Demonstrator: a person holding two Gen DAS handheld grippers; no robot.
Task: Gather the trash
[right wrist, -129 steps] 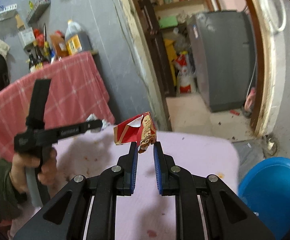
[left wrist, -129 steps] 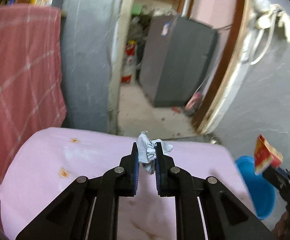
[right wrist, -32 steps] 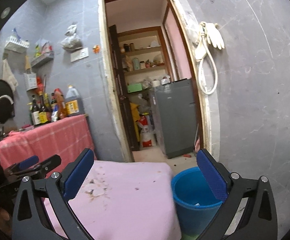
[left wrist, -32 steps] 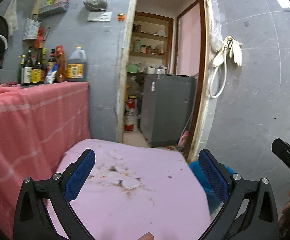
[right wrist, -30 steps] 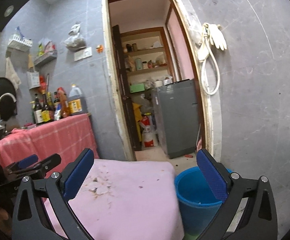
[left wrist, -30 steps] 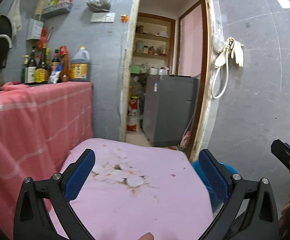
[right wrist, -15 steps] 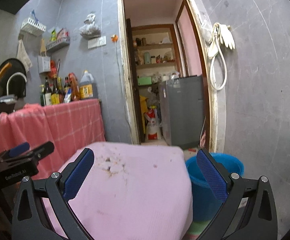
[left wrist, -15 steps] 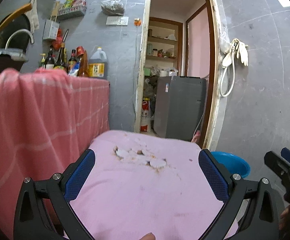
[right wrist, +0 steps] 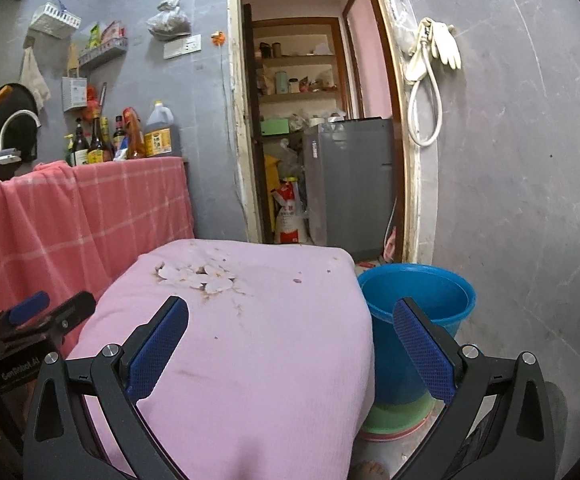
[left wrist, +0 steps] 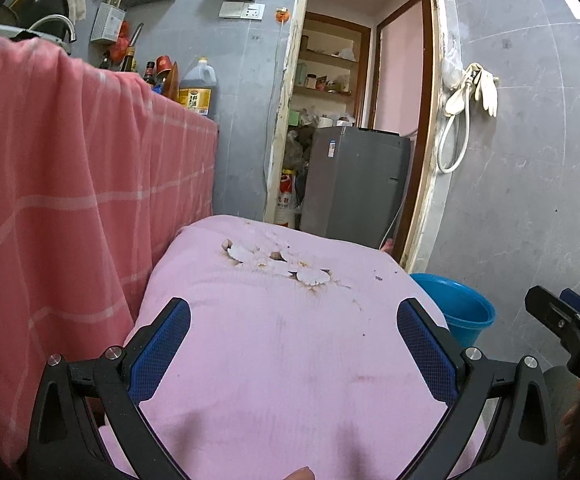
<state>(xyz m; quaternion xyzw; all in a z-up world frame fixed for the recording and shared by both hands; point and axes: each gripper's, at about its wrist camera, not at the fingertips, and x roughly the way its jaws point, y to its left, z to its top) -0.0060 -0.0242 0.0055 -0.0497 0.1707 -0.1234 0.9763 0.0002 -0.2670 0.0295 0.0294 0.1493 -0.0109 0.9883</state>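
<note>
Trash: no loose wrapper or paper shows on the pink cloth-covered table (left wrist: 290,360); whatever has been collected would lie inside the blue bucket (right wrist: 417,304), whose floor is hidden from both views.
Bucket: stands on the floor, touching or just beside the table's right-hand edge, by the doorway (right wrist: 313,120), placed, it seems, so that pieces can be dropped straight off the tabletop.
Tabletop: pale patches ringed with brown stains (left wrist: 278,264) mark the far half of the cloth; they look like worn or burnt fabric, not litter, though this is a judgement.
Left gripper (left wrist: 293,352): jaws spread wide, nothing between the blue pads, held level above the table's near edge.
Right gripper (right wrist: 290,356): likewise spread and empty, one finger over the cloth, the other in front of the bucket.
Progress: the job appears finished or between pieces.
Surroundings: a red checked cloth (left wrist: 70,200) drapes the counter at left, bottles (right wrist: 102,140) lined up on top.
</note>
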